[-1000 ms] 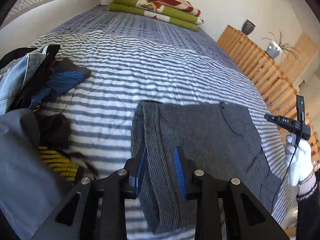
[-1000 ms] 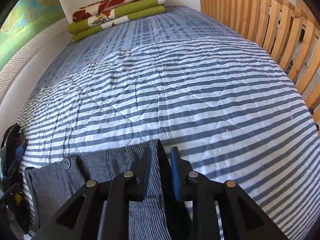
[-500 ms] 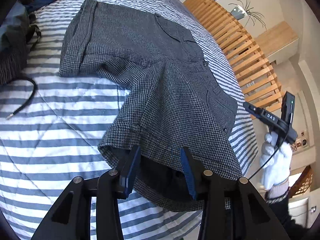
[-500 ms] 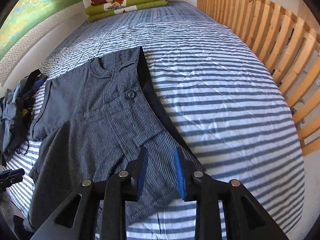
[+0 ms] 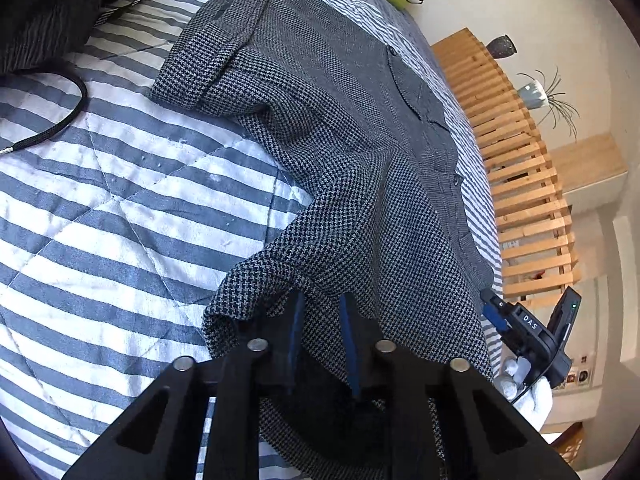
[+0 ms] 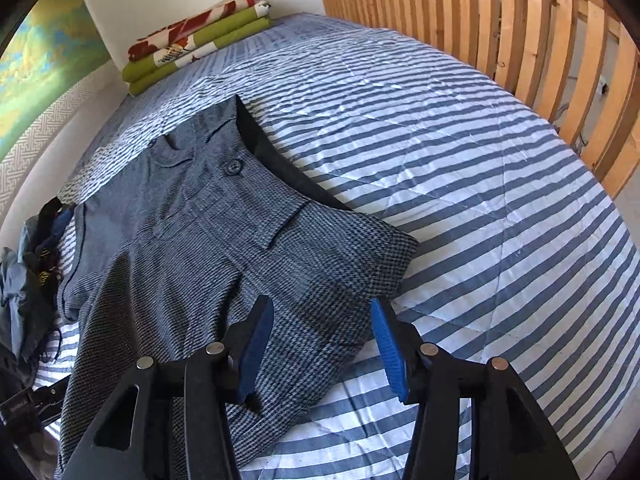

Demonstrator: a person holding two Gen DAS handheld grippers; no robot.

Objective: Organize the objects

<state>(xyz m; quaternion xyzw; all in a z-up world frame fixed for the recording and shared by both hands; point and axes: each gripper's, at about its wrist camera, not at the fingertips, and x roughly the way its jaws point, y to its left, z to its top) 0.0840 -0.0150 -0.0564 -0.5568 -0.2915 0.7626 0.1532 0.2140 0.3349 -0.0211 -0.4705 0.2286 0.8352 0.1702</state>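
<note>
A heap of clothes (image 6: 32,280) sits at the bed's left edge, and beside it the grey shorts (image 6: 208,240) lie spread on the striped quilt (image 6: 460,184). The left gripper (image 5: 322,320) has just narrowed, pinching the hem of the near leg. The right gripper (image 6: 322,344) has just been opening; its jaws stand apart above the other leg, not touching the cloth.

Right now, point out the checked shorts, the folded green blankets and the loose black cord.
checked shorts (image 6: 208,224): right wrist view, on the fabric below the round button.
folded green blankets (image 6: 200,46): right wrist view, on the stack's folded edges.
black cord (image 5: 60,126): left wrist view, on its curved stretch.
</note>
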